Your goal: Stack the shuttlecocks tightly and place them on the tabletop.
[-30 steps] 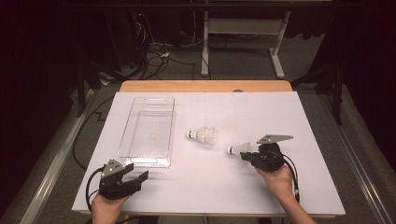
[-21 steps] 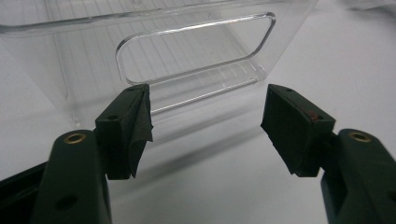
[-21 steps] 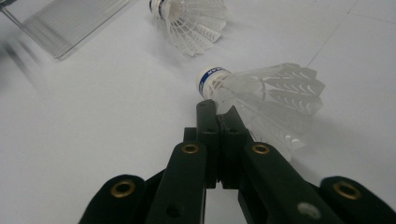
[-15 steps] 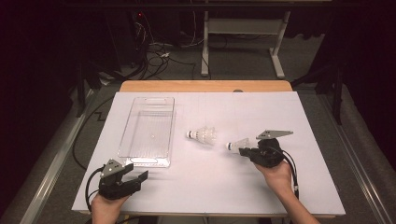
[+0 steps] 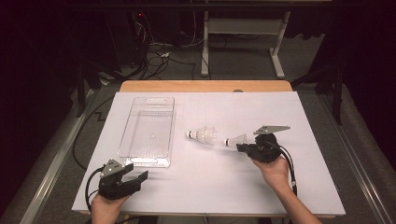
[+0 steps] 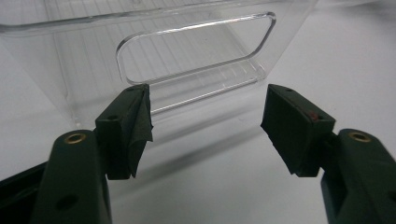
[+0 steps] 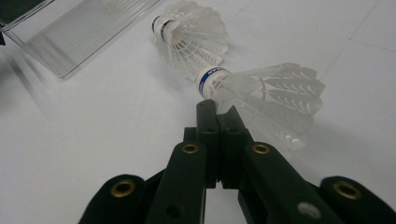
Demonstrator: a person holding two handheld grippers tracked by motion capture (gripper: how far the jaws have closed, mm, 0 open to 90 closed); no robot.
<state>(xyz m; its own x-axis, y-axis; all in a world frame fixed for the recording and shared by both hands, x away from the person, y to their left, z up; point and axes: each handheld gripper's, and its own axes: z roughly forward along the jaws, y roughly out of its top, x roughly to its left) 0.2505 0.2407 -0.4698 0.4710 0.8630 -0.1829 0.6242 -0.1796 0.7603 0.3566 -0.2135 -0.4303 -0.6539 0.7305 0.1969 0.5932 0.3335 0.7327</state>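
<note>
1. Right gripper (image 5: 243,148): held over the right half of the bench (image 5: 299,196), pointing left. Its fingers (image 7: 223,122) are closed on the feather skirt of a shuttlecock (image 5: 235,140), pinching the skirt edge just behind the cork end.
2. Held shuttlecock (image 7: 261,91): white feathers, white cork with a blue band. Its long axis runs roughly left to right across the bench, cork toward the tray, skirt toward the gripper. Whether it has left the surface cannot be told.
3. Second shuttlecock (image 5: 201,135): lies loose on the bench just left of the held one, cork also to the left. In the right gripper view (image 7: 191,37) its skirt comes very near the held cork; contact cannot be told.
4. Clear plastic tray (image 5: 126,140): empty, long axis front to back, on the left half of the bench, well apart from the right gripper. It lies to the left of both shuttlecocks.
5. Left gripper (image 5: 135,179): at the near left corner, just before the tray's near end wall with its handle slot (image 6: 196,51). Fingers (image 6: 128,126) spread open, holding nothing.
6. Judgement: the governing relation is tray to the left of the held shuttlecock; a carry that way would pass over the loose one, so clearance matters.
</note>
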